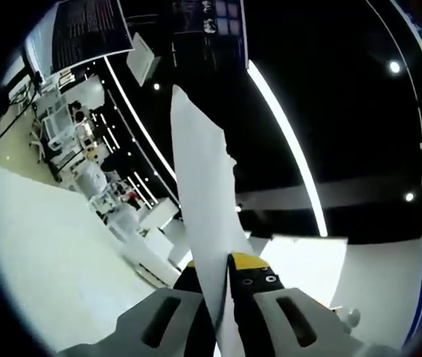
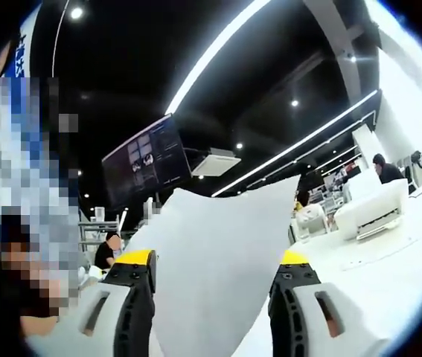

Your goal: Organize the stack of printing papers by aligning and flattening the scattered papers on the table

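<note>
In the left gripper view my left gripper (image 1: 224, 274) is shut on white printing paper (image 1: 202, 186), pinched between its yellow-tipped jaws. The sheets show almost edge-on and rise as a tall narrow strip toward the dark ceiling. In the right gripper view my right gripper (image 2: 214, 271) stands open with its jaws wide apart. The white paper (image 2: 218, 238) faces me broadside between them, its side edges near both fingers (image 2: 138, 277); whether it touches them I cannot tell. Its top edge is uneven, with one corner peaking at the upper right. Both views point upward.
A white tabletop (image 1: 54, 253) spreads at the left and another white table surface (image 2: 389, 275) at the right. White machines (image 2: 374, 204) stand on it. People sit in the distance (image 2: 108, 251). Hanging screens (image 2: 147, 160) and long ceiling lights (image 1: 289, 141) are overhead.
</note>
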Tool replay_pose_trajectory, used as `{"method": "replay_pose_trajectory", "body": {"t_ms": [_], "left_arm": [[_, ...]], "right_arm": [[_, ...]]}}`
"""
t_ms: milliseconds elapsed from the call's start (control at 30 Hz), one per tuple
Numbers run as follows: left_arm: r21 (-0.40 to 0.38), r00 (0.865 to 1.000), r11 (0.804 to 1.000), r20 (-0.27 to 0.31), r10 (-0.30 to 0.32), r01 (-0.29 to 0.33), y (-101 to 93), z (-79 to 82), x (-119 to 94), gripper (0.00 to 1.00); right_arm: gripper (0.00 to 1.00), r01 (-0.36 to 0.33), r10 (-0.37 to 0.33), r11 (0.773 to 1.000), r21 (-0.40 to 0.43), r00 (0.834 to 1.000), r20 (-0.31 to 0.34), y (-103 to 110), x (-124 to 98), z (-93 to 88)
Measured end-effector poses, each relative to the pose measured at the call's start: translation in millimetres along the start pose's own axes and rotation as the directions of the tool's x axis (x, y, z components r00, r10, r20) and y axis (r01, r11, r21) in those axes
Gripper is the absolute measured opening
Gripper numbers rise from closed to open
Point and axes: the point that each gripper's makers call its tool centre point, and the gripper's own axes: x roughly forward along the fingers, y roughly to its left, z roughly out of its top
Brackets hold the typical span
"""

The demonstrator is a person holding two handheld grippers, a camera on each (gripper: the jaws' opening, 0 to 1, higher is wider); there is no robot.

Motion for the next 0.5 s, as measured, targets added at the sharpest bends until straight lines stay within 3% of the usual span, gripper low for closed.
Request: {"method": "replay_pose_trajectory", "body": {"t_ms": [500], "left_arm": [[-0.004,1.000,1.000,0.019,0.019,-0.019,4.9,2.8,-4,0.06]], "right_arm": [[0.75,0.053,-0.053,0.999,0.006,0.999,-0.012,-11,-1,-4.0]]}}
